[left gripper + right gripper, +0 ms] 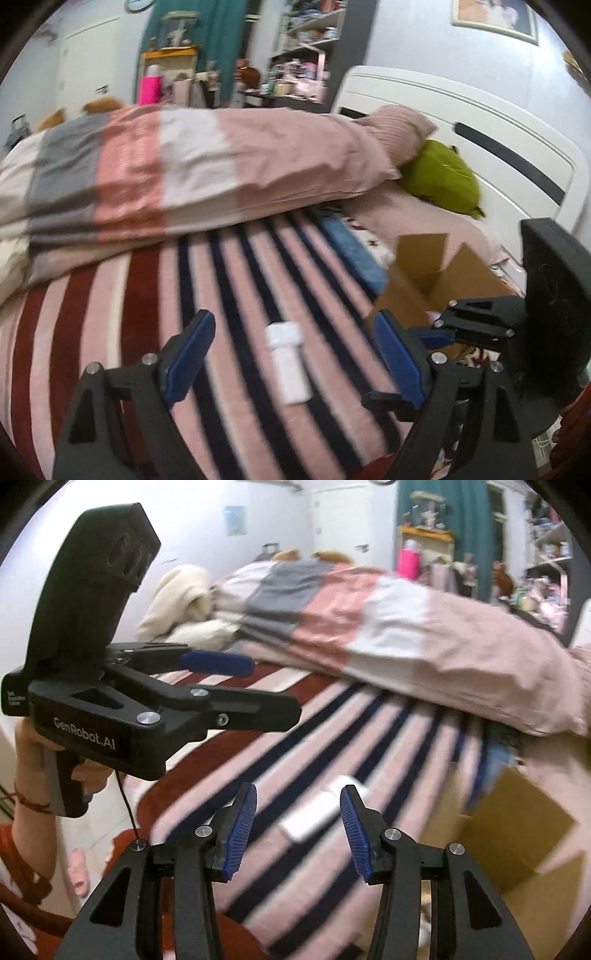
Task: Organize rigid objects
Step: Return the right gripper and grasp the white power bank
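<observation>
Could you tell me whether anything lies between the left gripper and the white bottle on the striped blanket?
Nothing visible does. The left gripper stands open with the white bottle lying on the striped blanket ahead of its fingers, untouched. Only bare blanket shows around it. The cardboard box sits off to the right, open, with no obstacle visible between.

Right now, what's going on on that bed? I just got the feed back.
A person holds a claw in each hand over a bed covered by a striped blanket. A small white bottle lies on the stripes, untouched. The left claw is open with the bottle lying in line between its fingers, not gripped. The right claw is open too, empty, aimed at the same bottle. An open cardboard box sits on the bed on the side towards the headboard. Nothing is being carried yet.
</observation>
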`<control>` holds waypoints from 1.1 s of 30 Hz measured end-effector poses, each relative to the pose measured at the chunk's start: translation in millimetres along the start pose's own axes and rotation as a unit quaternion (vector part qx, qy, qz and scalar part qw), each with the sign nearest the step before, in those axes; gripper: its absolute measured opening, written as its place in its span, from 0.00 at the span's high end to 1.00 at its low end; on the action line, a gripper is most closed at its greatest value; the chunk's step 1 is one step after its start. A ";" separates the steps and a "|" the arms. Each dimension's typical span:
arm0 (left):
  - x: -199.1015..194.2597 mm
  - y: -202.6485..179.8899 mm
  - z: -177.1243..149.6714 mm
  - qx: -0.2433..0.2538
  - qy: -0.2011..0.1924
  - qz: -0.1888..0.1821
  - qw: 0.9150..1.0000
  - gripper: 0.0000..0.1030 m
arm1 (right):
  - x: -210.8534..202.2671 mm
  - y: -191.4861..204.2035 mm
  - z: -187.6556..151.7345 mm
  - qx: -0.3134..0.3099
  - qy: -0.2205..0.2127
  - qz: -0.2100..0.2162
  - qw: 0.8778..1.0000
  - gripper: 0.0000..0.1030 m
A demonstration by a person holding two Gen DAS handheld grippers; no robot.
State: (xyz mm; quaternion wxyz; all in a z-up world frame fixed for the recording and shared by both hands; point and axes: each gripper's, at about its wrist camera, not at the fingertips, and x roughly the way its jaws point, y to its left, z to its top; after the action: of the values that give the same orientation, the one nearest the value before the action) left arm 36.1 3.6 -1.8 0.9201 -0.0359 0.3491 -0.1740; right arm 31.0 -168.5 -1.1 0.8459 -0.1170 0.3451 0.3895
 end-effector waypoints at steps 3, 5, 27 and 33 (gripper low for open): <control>-3.7 28.6 -22.4 -0.023 0.004 0.009 1.000 0.17 | 43.6 19.9 1.1 0.004 0.041 0.018 0.999 0.56; -4.7 45.2 -37.5 -0.038 0.009 0.015 0.999 0.17 | 78.9 24.7 -4.9 0.020 0.078 0.012 0.997 0.55; 0.9 84.8 -82.1 -0.081 0.037 0.023 0.996 0.17 | 190.0 7.7 -40.5 0.014 0.171 -0.075 0.982 0.67; 3.5 74.9 -78.5 -0.077 0.041 0.010 0.996 0.17 | 182.4 13.3 -41.9 0.000 0.149 -0.076 0.986 0.70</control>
State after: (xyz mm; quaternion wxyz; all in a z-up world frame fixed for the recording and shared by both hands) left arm 9.3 76.9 -77.2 0.9011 -0.0959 0.3993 -0.1393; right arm 84.1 -73.6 -154.0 0.8121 -0.2001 0.4572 0.3023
